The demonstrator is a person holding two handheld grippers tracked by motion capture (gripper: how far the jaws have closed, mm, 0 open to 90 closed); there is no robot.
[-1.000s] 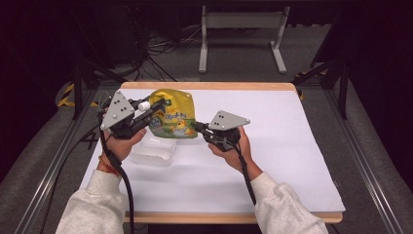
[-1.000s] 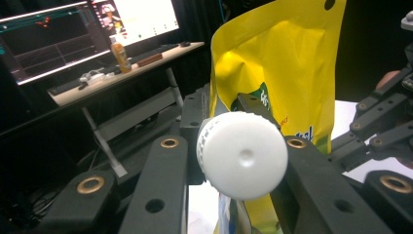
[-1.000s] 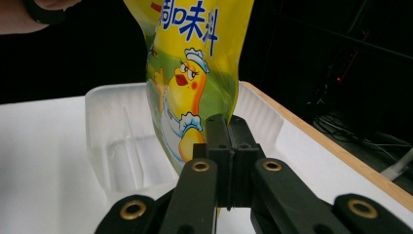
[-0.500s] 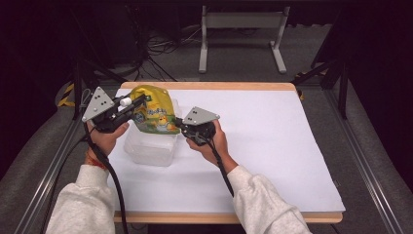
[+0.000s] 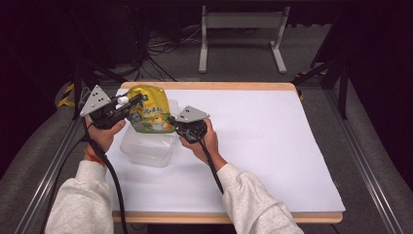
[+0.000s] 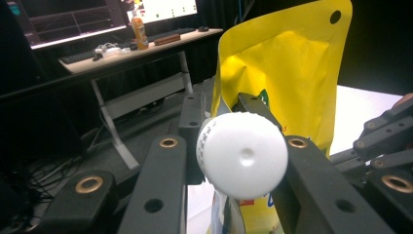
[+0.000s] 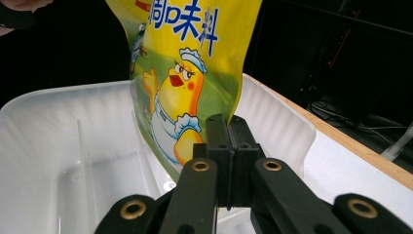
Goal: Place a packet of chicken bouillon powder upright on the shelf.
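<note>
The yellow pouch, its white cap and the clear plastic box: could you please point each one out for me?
yellow pouch (image 5: 150, 113), high view, printed front.
white cap (image 6: 242, 156), left gripper view, round top face.
clear plastic box (image 7: 44, 131), right gripper view, inner side wall.

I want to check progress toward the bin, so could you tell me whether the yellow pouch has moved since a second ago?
Yes. The yellow pouch has shifted left and slightly toward the far table edge, and now hangs over the clear plastic container.

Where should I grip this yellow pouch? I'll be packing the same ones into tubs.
Hold the yellow pouch at both ends: the white cap from the left, the flat bottom edge from the right. The spout is rigid and the seam thin, so it hangs steady over the clear tub.
</note>
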